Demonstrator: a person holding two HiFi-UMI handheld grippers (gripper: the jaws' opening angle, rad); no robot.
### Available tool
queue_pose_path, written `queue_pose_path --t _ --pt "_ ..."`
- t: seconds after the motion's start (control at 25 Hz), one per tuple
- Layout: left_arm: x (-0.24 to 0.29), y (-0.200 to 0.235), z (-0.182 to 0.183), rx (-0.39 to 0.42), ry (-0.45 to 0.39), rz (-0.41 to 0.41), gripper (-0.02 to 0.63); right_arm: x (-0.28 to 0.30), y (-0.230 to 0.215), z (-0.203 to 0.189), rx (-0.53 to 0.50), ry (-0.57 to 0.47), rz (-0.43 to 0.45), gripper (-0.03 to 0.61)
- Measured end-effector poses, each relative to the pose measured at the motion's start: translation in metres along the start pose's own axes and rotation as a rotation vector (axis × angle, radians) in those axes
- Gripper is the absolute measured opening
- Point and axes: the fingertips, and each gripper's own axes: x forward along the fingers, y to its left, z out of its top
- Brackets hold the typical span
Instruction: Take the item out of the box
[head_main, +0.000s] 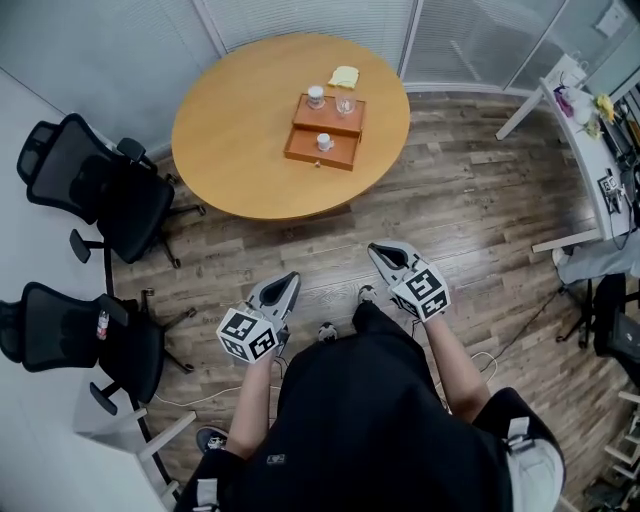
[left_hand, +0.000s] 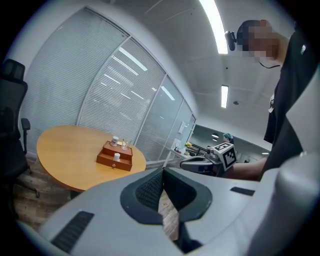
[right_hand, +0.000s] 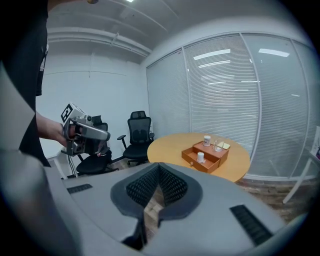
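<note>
— Wood-plank floor fills the head view, with a round table up at 12 o'clock and two black office chairs at 9. What sits on the table?
— A wooden box near its middle, with the lower drawer pulled out. A small white jar stands upright in that drawer. A second jar and a glass stand on the box's top, and a yellow cloth lies just past it at 12
— And the grippers?
— Both are well apart from the table, held out by a person in black. The left gripper is at 6 o'clock from the table and the right gripper at 5
— Left gripper view?
— Its pads meet at the tips with nothing between them. The box is at 10 o'clock from the jaws, and the white jar stands in its drawer. The right gripper shows at 2 o'clock
— Right gripper view?
— The pads are pressed together at the tips here too, and they hold nothing. The box is at 1 o'clock with the white jar in the drawer. The left gripper is at 10 o'clock, and the chairs are behind it near 11
</note>
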Motion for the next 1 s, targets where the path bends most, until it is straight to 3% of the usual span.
queue_pose_path --t 0.44,1.0 --pt "0.051 0.000 0.015 -0.008 -0.006 0.050 0.006 0.006 -0.060 0.001 -0.010 0.012 0.056 0.005" --pt "0.100 0.004 0.031 -0.014 -0.017 0.104 0.006 0.023 -0.106 0.002 -0.015 0.007 0.126 0.005"
